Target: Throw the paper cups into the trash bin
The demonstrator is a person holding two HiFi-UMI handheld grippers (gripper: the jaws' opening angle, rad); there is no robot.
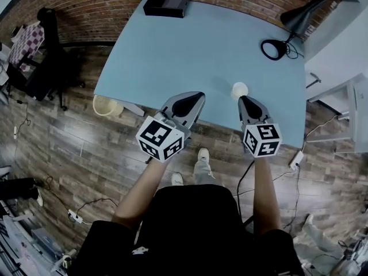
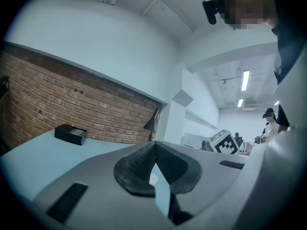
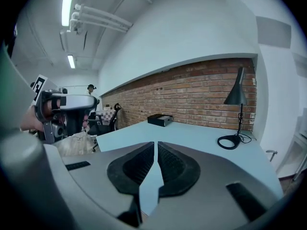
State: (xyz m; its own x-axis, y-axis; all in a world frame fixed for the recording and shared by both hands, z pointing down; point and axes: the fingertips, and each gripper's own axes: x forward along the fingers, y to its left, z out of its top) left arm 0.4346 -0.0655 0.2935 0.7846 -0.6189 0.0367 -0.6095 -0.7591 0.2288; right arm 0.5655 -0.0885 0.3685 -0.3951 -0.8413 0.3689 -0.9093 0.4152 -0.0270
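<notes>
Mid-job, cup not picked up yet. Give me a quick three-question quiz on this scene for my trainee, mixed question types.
1. True or false: the right gripper holds the paper cup.
2. Where is the trash bin? A: on the table; B: on the floor by the table's near left corner; C: out of view.
3. Fill in: in the head view, the gripper nearer the cup is the ____ one.
Key: 1 false, its jaws are shut with nothing between them. 2 B. 3 right.
</notes>
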